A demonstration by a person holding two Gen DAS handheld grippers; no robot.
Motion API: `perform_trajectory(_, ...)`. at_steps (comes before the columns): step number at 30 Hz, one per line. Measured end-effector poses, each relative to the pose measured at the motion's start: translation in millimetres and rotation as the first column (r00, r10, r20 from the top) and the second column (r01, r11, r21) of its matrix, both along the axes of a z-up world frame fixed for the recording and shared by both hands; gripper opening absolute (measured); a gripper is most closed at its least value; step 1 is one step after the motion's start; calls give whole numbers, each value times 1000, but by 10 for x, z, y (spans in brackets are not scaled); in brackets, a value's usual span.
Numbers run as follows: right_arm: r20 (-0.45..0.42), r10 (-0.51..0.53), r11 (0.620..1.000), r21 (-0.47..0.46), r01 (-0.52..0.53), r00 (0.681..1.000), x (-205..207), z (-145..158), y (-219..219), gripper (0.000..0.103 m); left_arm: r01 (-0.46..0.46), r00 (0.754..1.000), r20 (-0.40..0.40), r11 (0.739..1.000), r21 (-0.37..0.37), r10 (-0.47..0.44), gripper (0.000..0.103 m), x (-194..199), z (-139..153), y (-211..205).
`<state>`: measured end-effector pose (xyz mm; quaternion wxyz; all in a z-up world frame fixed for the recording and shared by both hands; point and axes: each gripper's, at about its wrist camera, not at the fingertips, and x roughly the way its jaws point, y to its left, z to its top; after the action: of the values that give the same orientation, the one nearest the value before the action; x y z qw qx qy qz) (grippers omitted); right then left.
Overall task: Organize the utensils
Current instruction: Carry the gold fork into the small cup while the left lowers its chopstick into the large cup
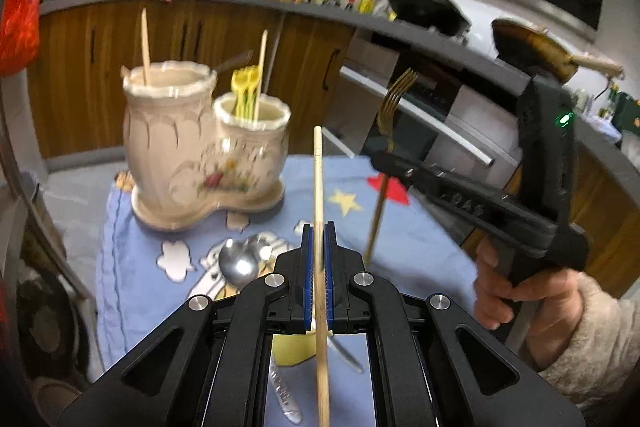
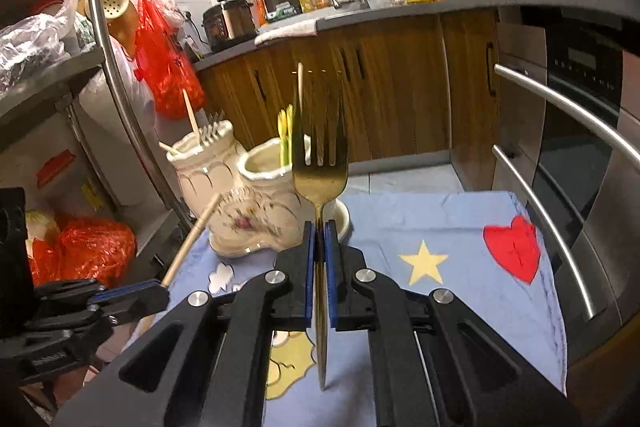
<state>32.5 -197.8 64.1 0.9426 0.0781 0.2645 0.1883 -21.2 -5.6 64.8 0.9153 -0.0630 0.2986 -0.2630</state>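
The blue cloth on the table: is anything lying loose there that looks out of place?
Yes. A steel spoon lies loose on the cloth, below the ceramic holder where the other utensils stand upright.

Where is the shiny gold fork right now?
The gold fork is pinched upright in the right gripper, above the blue cloth, just right of the ceramic utensil holder.

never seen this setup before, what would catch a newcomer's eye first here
Two things held up over the blue cloth: the right gripper is shut on a gold fork, tines up, and the left gripper is shut on a wooden chopstick. Beyond them on the cloth stands a cream ceramic double-cup utensil holder, already holding chopsticks and forks.
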Motion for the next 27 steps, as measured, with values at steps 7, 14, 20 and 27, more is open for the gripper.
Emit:
perform_trajectory(7,69,4,1000,15,-5,998,88,353,66,5,12,989,147,999,-39,-6,5,24,675,142)
perform_trajectory(14,166,9,1000,-3,-9,986,346,852,185,5,-91,955,271,989,-118,120,5,591,1220,500)
perform_trajectory(20,225,8,1000,24,-14,974,647,1129,265,5,-160,924,323,974,-160,205,5,1156,1189,572)
perform_trajectory(27,214,26,999,36,-35,977,1013,1026,379,5,-246,882,366,953,-179,297,5,1574,842,534)
